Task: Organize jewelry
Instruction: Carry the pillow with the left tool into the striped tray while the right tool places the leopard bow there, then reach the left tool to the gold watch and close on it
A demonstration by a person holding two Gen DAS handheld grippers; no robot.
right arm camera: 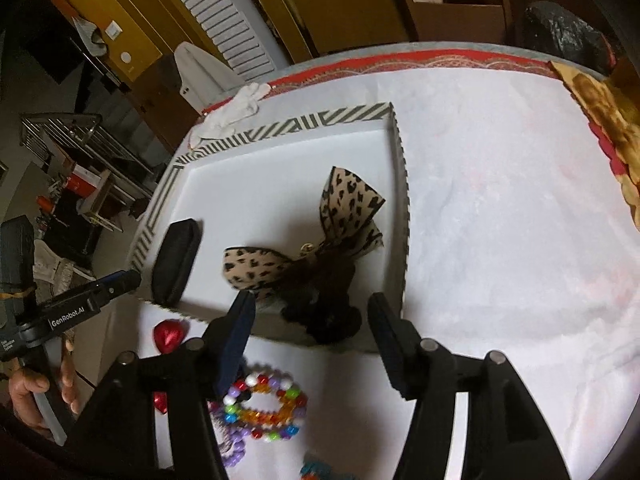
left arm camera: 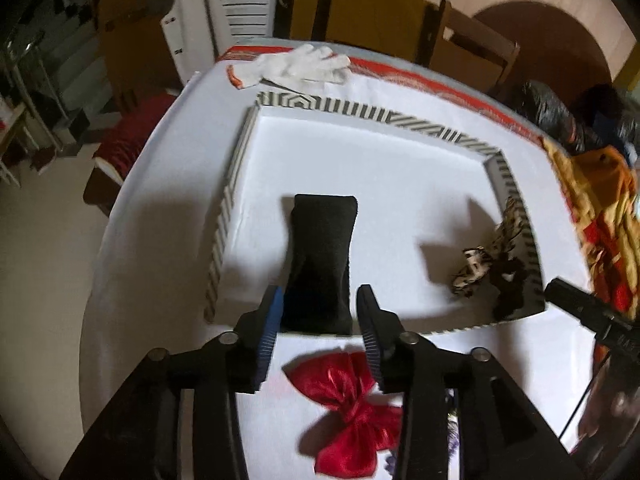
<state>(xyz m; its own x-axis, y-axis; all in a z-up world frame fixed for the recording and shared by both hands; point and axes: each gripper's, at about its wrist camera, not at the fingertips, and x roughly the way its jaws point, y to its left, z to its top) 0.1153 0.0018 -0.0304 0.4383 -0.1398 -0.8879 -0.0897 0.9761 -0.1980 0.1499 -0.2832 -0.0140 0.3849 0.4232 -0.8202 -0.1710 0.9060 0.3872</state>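
Observation:
A striped-rim tray with a white floor lies on the white tablecloth. A black pouch lies in it. My left gripper is open, its fingers on either side of the pouch's near end, apart from it. A leopard-print bow on a black scrunchie lies in the tray's right corner. My right gripper is open and empty just before it. A red satin bow and colourful bead bracelets lie on the cloth in front of the tray.
A white work glove lies behind the tray. A red heart-shaped piece sits by the tray's near left corner. A patterned orange-red cloth covers the table's right edge. Chairs stand behind the table.

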